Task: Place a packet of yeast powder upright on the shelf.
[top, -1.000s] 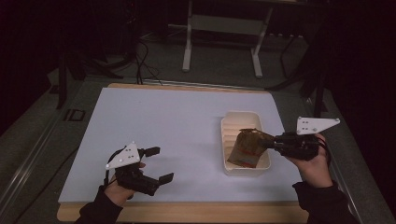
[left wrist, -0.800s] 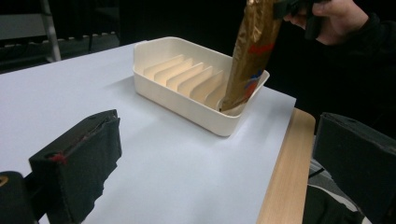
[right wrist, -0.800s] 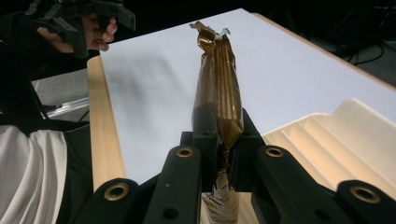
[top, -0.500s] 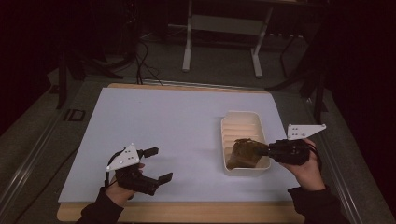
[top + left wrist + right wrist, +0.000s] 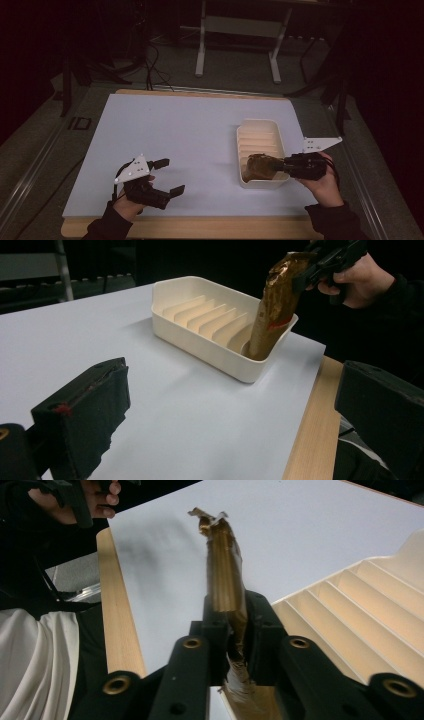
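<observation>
The right claw (image 5: pixel 280 166) is clamped on the top end of a brown foil packet (image 5: pixel 258 167), whose lower end stands in the near end of the ribbed cream tray (image 5: pixel 260 131). The tray sits on the right side of the white table (image 5: pixel 175 130). Well apart, the left claw (image 5: pixel 167 176) hangs wide open, holding nothing, near the table's front edge.

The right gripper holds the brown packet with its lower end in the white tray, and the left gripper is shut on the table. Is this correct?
Not quite. The left gripper is open, its jaws wide apart in the left gripper view. The rest holds: the right gripper holds the brown packet in the white tray.
</observation>
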A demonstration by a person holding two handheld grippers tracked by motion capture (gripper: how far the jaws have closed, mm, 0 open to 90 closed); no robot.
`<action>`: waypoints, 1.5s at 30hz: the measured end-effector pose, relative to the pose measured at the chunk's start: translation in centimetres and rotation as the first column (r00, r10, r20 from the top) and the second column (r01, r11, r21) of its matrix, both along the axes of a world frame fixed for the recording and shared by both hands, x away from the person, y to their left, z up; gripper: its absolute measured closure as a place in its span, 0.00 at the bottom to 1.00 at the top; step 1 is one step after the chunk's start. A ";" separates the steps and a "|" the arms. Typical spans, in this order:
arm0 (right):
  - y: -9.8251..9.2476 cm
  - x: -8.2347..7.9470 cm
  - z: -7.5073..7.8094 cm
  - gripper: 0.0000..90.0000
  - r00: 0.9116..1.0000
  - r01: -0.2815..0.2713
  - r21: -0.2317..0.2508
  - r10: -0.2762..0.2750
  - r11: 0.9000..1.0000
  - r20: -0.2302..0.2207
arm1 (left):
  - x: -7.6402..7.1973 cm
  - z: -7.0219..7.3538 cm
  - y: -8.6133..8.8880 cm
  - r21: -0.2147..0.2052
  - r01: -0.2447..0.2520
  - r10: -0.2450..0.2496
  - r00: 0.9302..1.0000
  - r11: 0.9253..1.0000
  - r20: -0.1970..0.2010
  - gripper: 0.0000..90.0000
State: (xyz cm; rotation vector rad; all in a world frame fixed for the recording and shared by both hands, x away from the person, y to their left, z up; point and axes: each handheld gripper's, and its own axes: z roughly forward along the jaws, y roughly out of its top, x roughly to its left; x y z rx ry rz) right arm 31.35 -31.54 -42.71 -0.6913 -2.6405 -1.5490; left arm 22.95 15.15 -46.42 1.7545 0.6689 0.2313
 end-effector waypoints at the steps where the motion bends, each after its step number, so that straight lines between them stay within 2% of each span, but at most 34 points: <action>1: 0.0 0.0 0.1 0.82 1.000 0.011 0.005 -0.011 1.000 -0.006 | 0.0 0.0 0.0 -0.001 0.001 -0.001 1.000 1.000 -0.001 0.02; 5: 0.2 -0.2 0.9 0.71 0.999 0.030 0.026 -0.030 0.999 0.013 | 0.0 0.0 0.0 -0.002 0.001 -0.001 1.000 1.000 -0.001 0.02; 7: 0.3 -0.3 1.5 0.67 0.999 0.040 0.026 -0.041 0.999 0.032 | 0.0 0.0 0.0 -0.003 0.002 -0.002 1.000 1.000 -0.001 0.02; 9: 0.3 -0.3 1.5 0.67 0.999 0.040 0.026 -0.041 0.999 0.032 | -0.1 0.0 0.0 -0.001 0.002 -0.002 1.000 1.000 -0.002 0.02; 10: 0.5 -0.4 2.4 0.60 0.995 0.066 0.027 -0.068 0.997 0.067 | -0.1 0.0 0.1 0.001 0.005 -0.005 1.000 1.000 -0.004 0.02; 11: 0.6 -0.4 2.8 0.58 0.994 0.075 0.036 -0.078 0.997 0.080 | -0.2 0.0 0.1 0.008 0.008 -0.008 1.000 1.000 0.002 0.02; 13: 0.6 -0.3 3.4 0.54 0.992 0.082 0.071 -0.088 0.994 0.089 | -0.2 0.0 0.1 0.011 0.009 -0.009 1.000 1.000 0.005 0.02; 15: 0.9 -0.4 3.9 0.48 0.988 0.111 0.083 -0.119 0.990 0.099 | -0.3 0.1 0.2 0.005 0.006 -0.006 1.000 1.000 0.009 0.02; 18: 1.5 -0.8 4.6 0.33 0.980 0.137 0.084 -0.147 0.987 0.131 | -0.4 0.1 0.2 0.011 0.005 -0.005 1.000 1.000 0.014 0.02; 21: 2.3 -1.2 5.2 0.20 0.975 0.147 0.111 -0.163 0.983 0.153 | -0.4 0.0 0.3 0.006 0.000 0.000 1.000 1.000 0.007 0.02; 25: 3.6 -2.0 6.0 0.17 0.970 0.131 0.147 -0.157 0.981 0.186 | -0.4 -0.1 0.3 0.004 -0.001 0.001 1.000 1.000 0.006 0.02; 26: 4.0 -2.2 6.2 0.17 0.974 0.111 0.147 -0.137 0.983 0.182 | -0.4 -0.1 0.3 0.002 -0.002 0.002 1.000 1.000 0.007 0.02; 30: 5.5 -2.9 6.6 0.17 0.976 0.096 0.174 -0.127 0.980 0.175 | -0.5 -0.1 0.2 0.003 -0.001 0.001 1.000 1.000 0.011 0.02; 34: 7.2 -3.8 6.9 0.17 0.974 0.084 0.172 -0.117 0.982 0.195 | -0.6 -0.1 0.3 0.007 -0.004 0.004 1.000 1.000 0.014 0.02; 37: 8.2 -4.3 6.9 0.16 0.975 0.059 0.172 -0.094 0.983 0.202 | -0.7 -0.1 0.4 0.002 -0.007 0.007 1.000 1.000 0.016 0.02; 40: 8.5 -4.5 6.9 0.16 0.974 0.050 0.169 -0.086 0.984 0.211 | -0.6 -0.1 0.5 -0.003 -0.012 0.012 1.000 1.000 0.017 0.02; 41: 9.4 -4.9 6.7 0.16 0.976 0.021 0.163 -0.055 0.986 0.211 | -0.6 -0.1 0.6 -0.002 -0.013 0.013 1.000 1.000 0.018 0.02; 45: 10.3 -5.5 6.1 0.16 0.976 0.011 0.159 -0.045 0.987 0.214 | -0.7 -0.1 0.6 -0.005 -0.015 0.015 1.000 1.000 0.018 0.02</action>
